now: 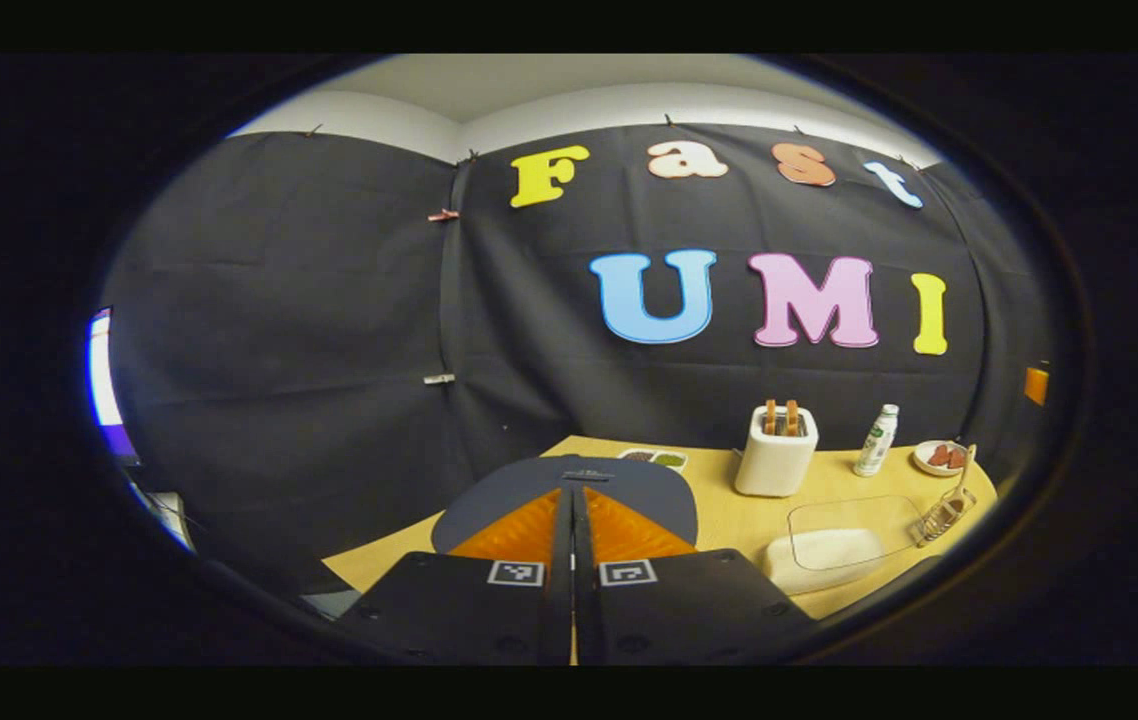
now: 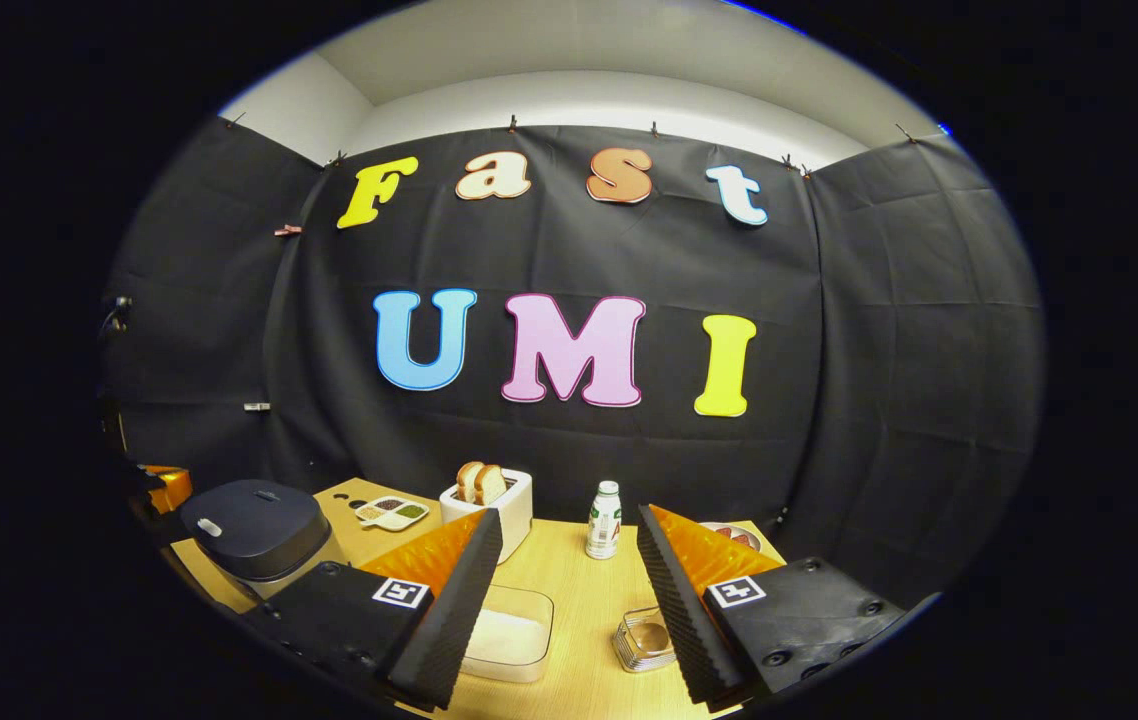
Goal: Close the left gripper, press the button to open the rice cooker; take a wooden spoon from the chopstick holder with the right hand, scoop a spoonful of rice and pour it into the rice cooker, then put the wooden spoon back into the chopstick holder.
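Note:
The dark rice cooker (image 1: pixel 629 490) has its lid down, right behind my left gripper (image 1: pixel 570 495), whose fingers are shut together with nothing between them. In the right gripper view the rice cooker (image 2: pixel 254 525) stands at the table's left end, a pale button (image 2: pixel 209 527) on its lid. My right gripper (image 2: pixel 569 520) is open and holds nothing. Below it lie a clear box of rice (image 2: pixel 509 632) and the wire chopstick holder (image 2: pixel 644 640). In the left gripper view the wooden spoon (image 1: pixel 965 478) leans out of the chopstick holder (image 1: pixel 941 518), beside the rice box (image 1: pixel 834 548).
On the wooden table (image 2: pixel 579 590) toward the back stand a white toaster (image 2: pixel 489 500) with bread slices, a small white bottle (image 2: pixel 605 520), a divided dish (image 2: pixel 392 512) and a plate (image 2: pixel 729 535). Black cloth walls close in the back and sides.

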A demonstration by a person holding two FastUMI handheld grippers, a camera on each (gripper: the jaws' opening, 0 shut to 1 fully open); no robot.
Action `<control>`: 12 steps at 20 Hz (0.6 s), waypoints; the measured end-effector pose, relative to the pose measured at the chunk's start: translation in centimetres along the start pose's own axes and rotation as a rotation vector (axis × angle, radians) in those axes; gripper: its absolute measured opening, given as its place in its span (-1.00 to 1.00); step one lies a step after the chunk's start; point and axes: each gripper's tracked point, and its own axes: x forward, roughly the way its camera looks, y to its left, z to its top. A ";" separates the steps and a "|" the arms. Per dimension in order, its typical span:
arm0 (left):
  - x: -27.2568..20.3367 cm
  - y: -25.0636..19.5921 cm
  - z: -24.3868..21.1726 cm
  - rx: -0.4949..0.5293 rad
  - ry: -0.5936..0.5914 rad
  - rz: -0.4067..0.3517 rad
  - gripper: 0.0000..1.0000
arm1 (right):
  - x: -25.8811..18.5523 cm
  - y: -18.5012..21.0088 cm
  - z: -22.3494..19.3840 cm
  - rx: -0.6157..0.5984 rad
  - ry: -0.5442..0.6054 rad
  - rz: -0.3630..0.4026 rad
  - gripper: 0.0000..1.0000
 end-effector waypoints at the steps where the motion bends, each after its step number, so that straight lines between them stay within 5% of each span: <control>1: 0.5 0.2 -0.9 -0.008 0.024 -0.004 -0.92 | 0.0 0.2 -0.3 -0.004 0.007 0.003 0.72; 12: 3.1 0.8 -6.8 -0.012 0.212 -0.028 -0.89 | 0.1 0.4 -0.8 -0.014 0.023 -0.002 0.72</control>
